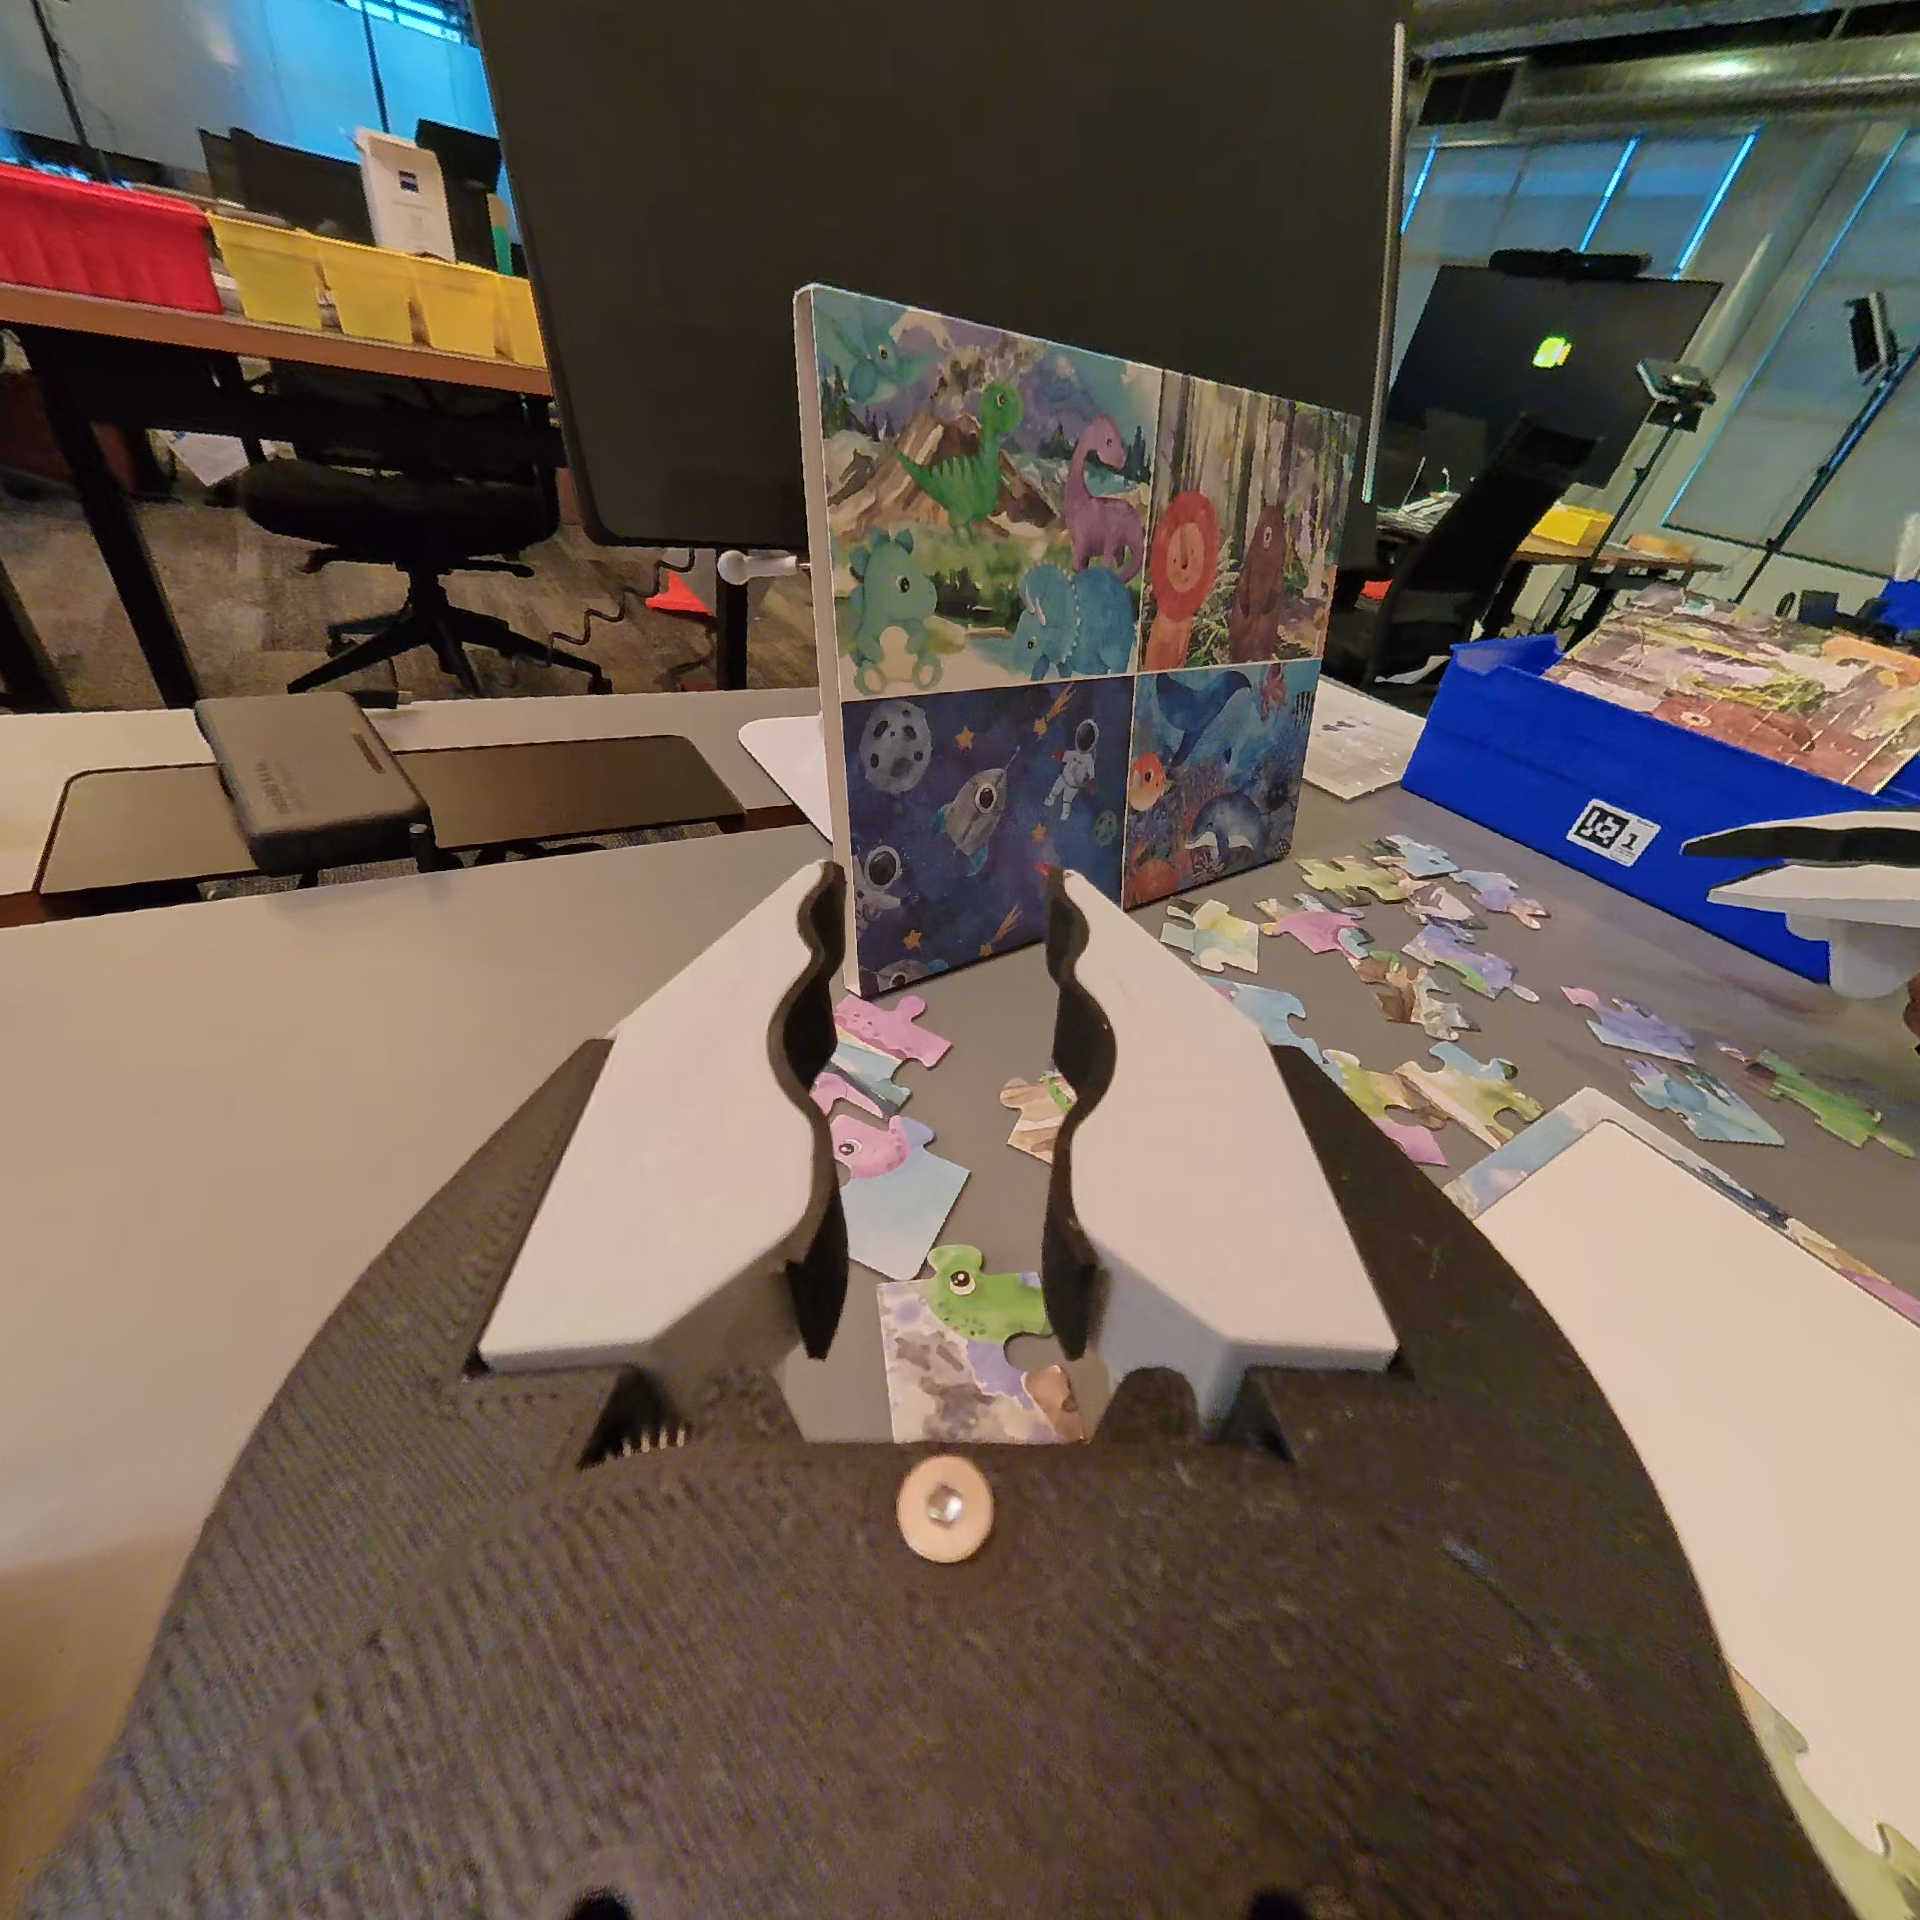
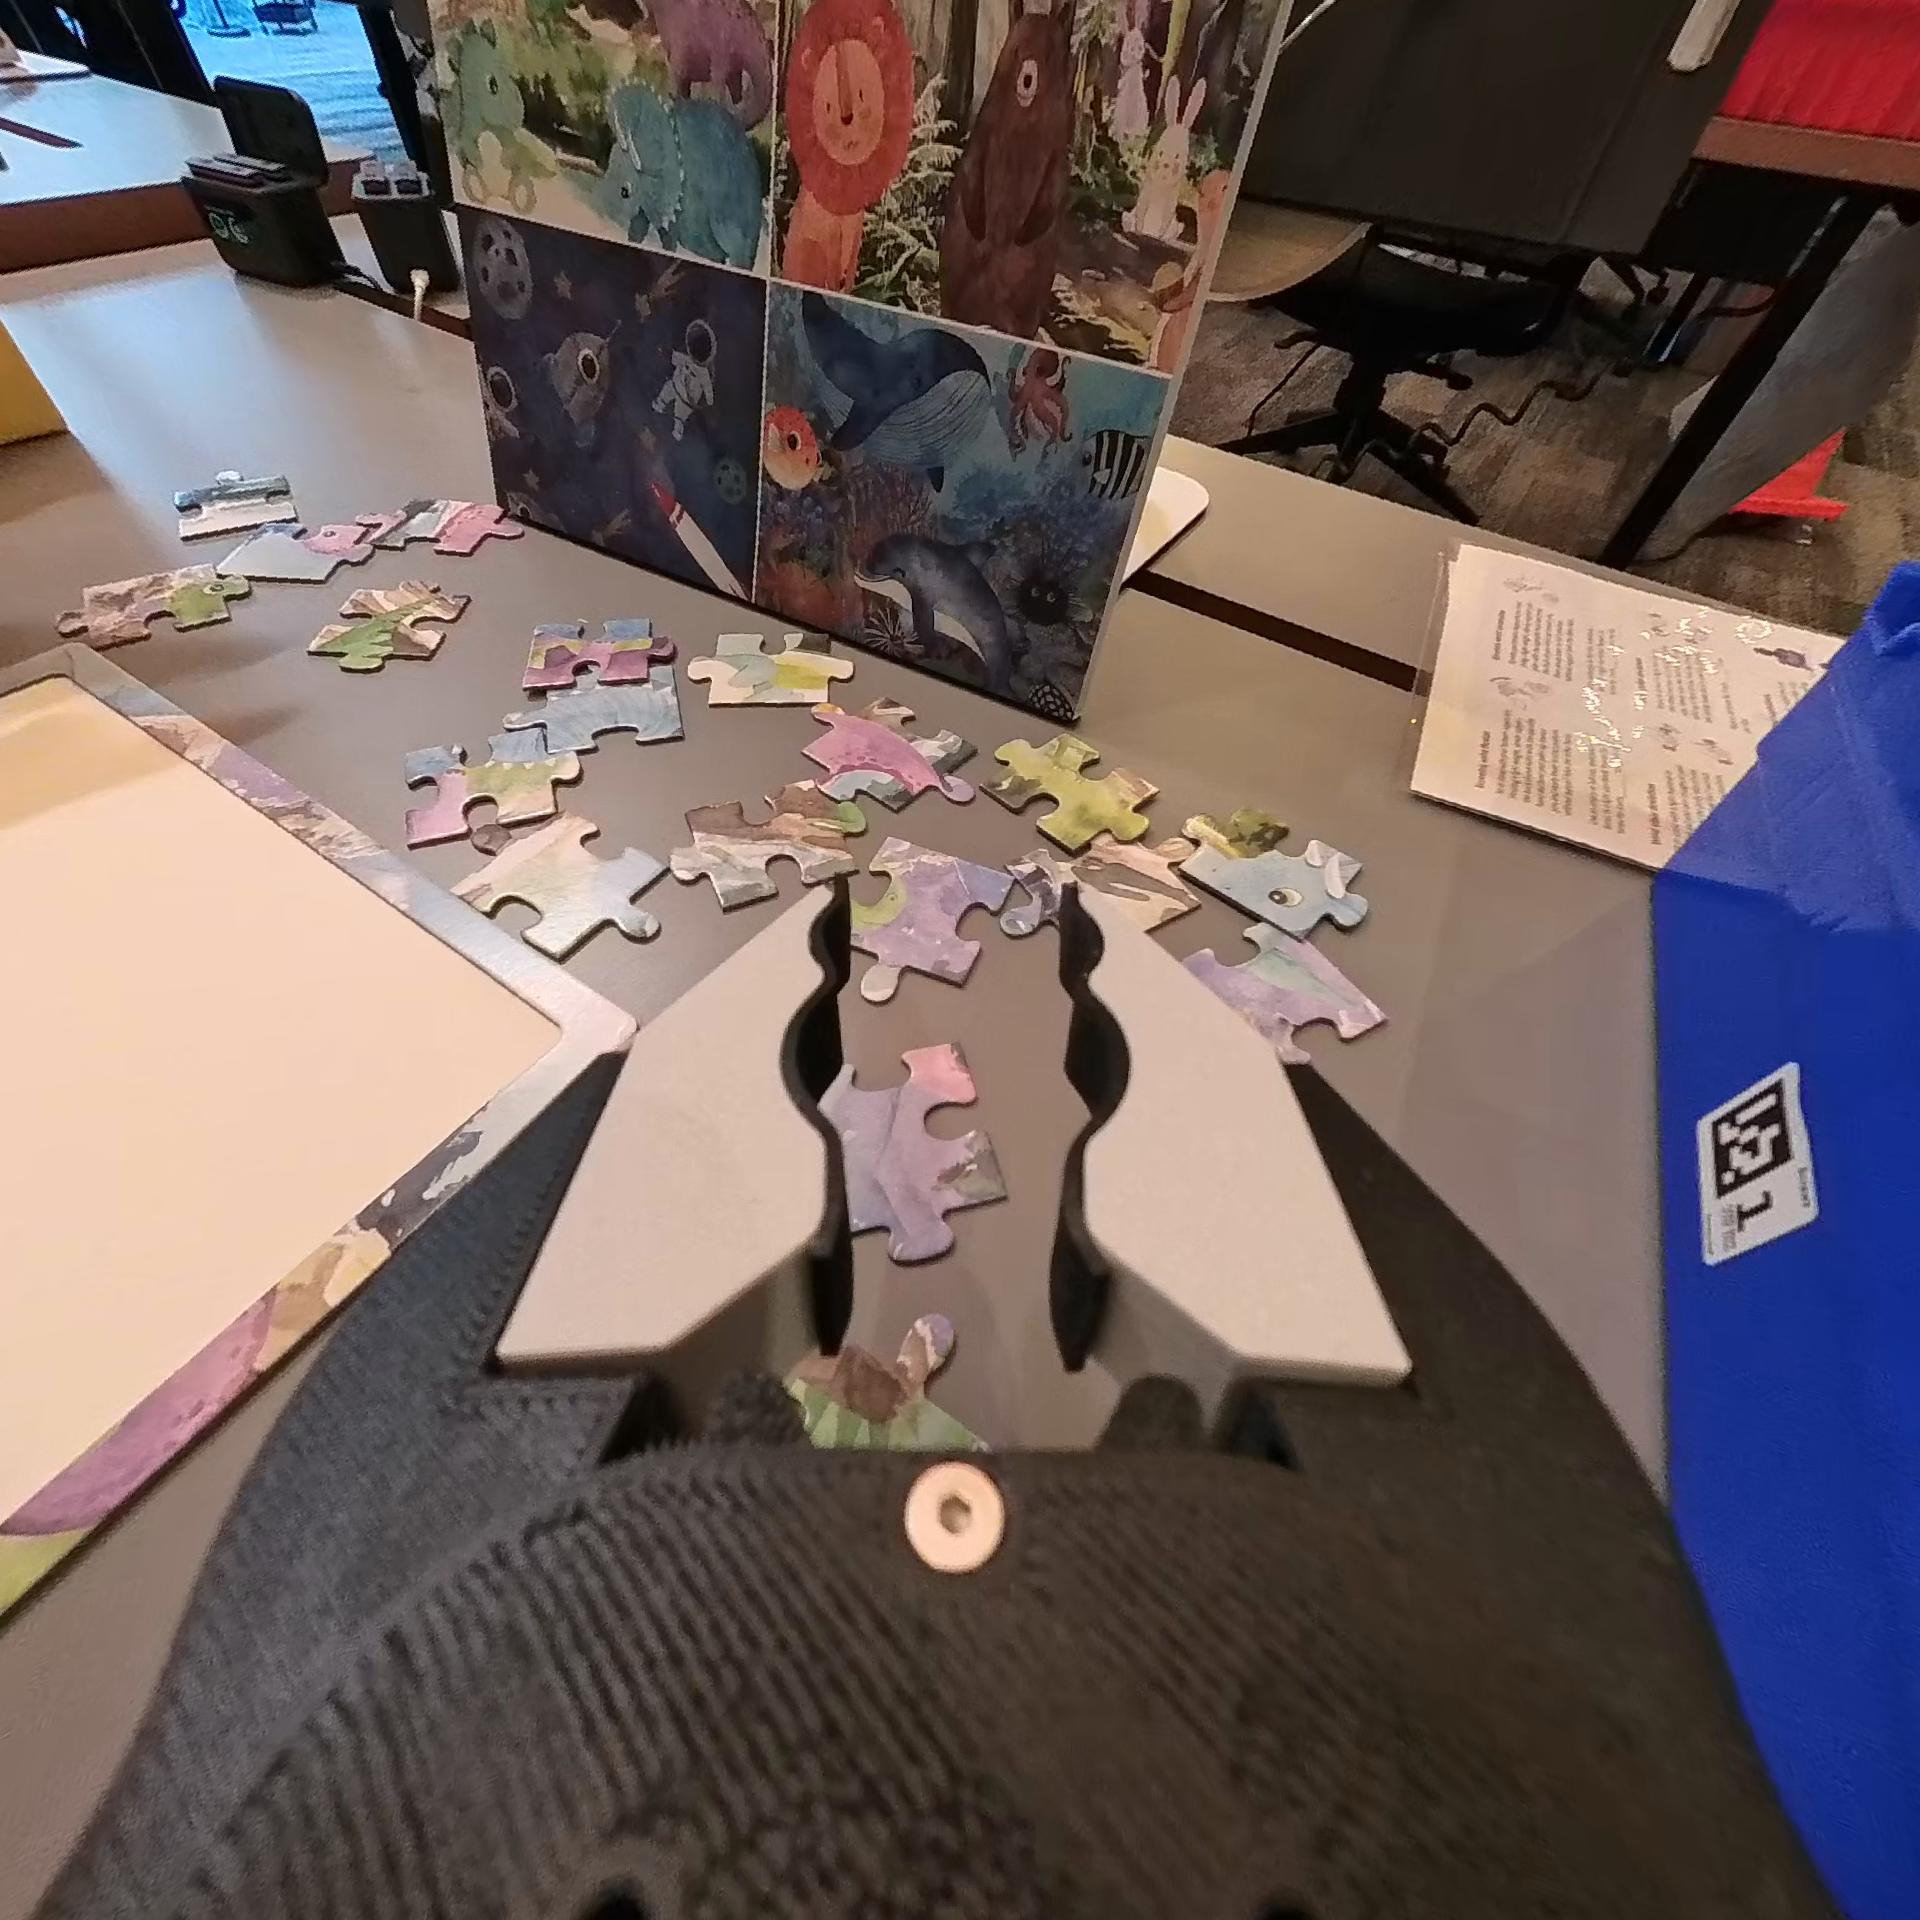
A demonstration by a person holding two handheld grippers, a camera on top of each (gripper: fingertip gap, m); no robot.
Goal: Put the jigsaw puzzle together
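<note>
Jigsaw pieces: flat die-cut card, watercolour print, lying loose on grey table.

Left wrist view: left gripper (image 1: pixel 940 904) jaws released, empty; green-dinosaur piece (image 1: pixel 971 1340) at frame centre-bottom, between the fingers. Advice: descend square, pinch edges.

Right wrist view: right gripper (image 2: pixel 951 904) jaws released; lilac piece (image 2: pixel 914 1153) centre; puzzle tray (image 2: pixel 582 1023), white recess, left.

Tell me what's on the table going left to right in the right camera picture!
Puzzle tray → loose puzzle pieces → printed sheet → blue bin.
</note>
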